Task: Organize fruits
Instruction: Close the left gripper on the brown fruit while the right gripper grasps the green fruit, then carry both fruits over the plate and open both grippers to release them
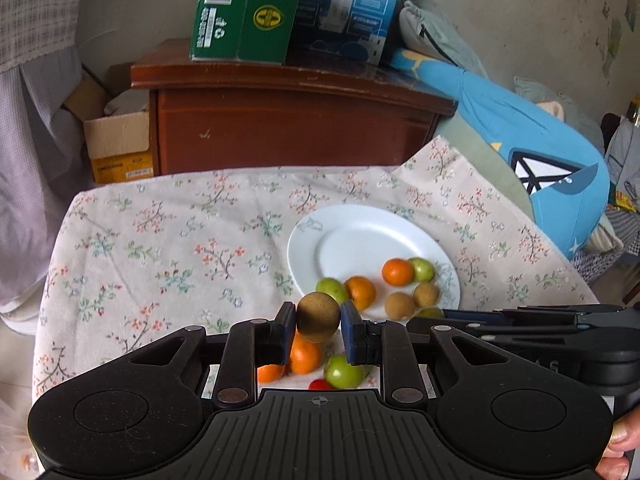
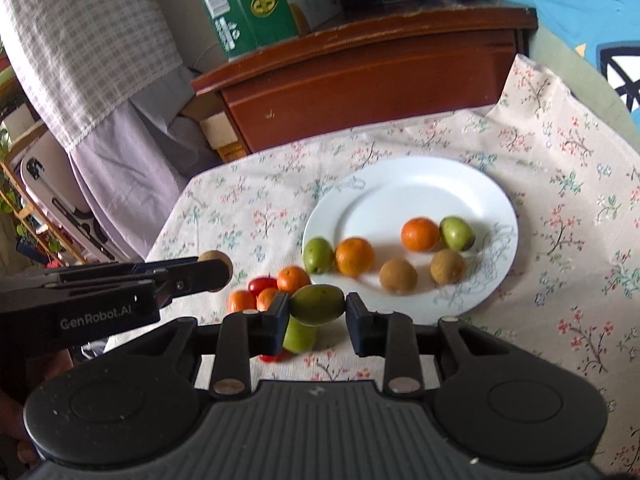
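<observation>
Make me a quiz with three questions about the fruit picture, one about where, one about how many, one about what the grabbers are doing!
1. Where is the white plate?
A. on the flowered cloth
B. on the wooden cabinet
C. on the floor

2. How many fruits lie on the plate?
A. two
B. six
C. ten

3. What does the left gripper hold?
A. nothing
B. a red tomato
C. a brown fruit

Answers: 1 A, cloth lies all round it. 2 B, two orange, two green, two brown. 3 C, jaws clamp it.

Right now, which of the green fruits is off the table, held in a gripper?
The green fruit pinched in the right gripper. Two other green ones lie on the white plate; another rests on the cloth below.
</observation>
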A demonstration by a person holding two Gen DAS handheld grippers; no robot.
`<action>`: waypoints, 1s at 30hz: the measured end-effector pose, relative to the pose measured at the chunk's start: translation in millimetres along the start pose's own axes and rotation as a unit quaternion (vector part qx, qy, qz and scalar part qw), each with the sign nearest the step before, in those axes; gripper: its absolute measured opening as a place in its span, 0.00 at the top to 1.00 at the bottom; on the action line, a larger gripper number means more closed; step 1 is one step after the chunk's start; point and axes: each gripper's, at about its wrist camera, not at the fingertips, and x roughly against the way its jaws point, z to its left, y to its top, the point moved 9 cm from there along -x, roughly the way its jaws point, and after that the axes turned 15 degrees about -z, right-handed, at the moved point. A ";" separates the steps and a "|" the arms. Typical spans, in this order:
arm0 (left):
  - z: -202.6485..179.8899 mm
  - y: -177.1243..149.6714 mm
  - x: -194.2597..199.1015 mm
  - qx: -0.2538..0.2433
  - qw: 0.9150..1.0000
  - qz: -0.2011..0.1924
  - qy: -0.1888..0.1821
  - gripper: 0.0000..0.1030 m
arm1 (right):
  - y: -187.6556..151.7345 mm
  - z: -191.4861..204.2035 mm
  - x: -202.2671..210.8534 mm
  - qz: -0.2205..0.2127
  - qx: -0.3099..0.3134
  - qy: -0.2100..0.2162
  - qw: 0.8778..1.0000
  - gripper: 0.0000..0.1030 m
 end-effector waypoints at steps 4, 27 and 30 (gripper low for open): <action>-5.9 11.1 -4.6 0.004 1.000 -0.006 -0.010 0.79 | 17.6 -9.0 2.5 -0.020 -0.013 -0.009 1.000 0.70; -5.4 19.2 -80.6 0.037 0.998 0.028 -0.042 0.79 | 48.6 -60.6 -36.9 -0.036 -0.077 -0.048 0.995 0.70; -4.8 16.4 -90.1 0.038 0.998 0.033 -0.045 0.79 | 47.8 -66.3 -46.4 -0.032 -0.082 -0.053 0.995 0.70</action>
